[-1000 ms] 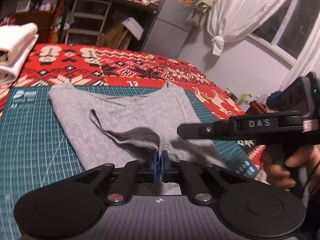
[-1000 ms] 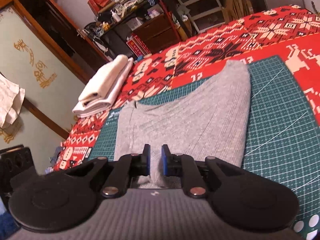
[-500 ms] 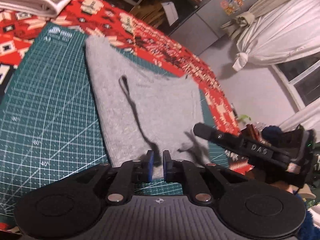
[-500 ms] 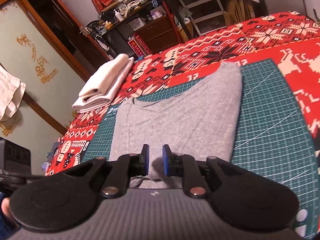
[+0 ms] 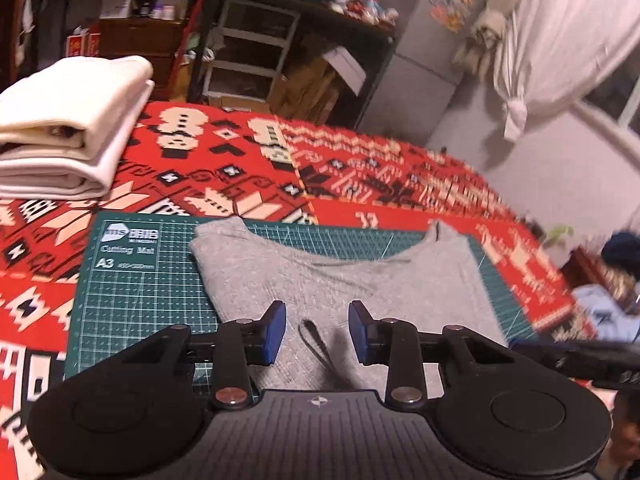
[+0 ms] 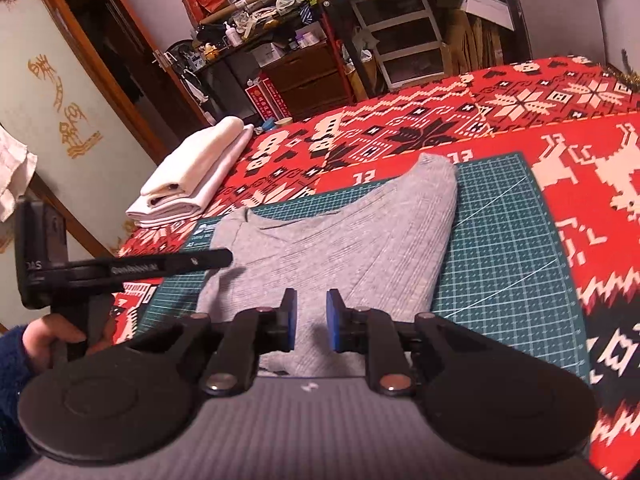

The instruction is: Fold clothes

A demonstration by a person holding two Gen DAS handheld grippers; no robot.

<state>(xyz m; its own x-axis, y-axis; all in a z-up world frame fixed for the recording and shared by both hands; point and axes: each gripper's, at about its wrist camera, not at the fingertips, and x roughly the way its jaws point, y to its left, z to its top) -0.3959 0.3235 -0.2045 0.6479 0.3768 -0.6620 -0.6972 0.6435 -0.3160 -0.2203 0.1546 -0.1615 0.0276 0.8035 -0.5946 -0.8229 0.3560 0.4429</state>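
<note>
Left wrist view: left gripper (image 5: 317, 334) jaws wide, right gripper (image 6: 311, 326) jaws narrow, apparently empty, above gray garment (image 5: 340, 280).

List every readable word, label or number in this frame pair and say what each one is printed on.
"Cutting Mat" and "A3": white print on the green cutting mat.
"DAS": on the left gripper body, seen from the right wrist camera.
Logo box and small size line on the mat corner: too blurred to read.
White lettering along the left gripper's finger: illegible.
Gold characters on the door panel: not legible to me.
Red blanket marks: pattern only.
</note>
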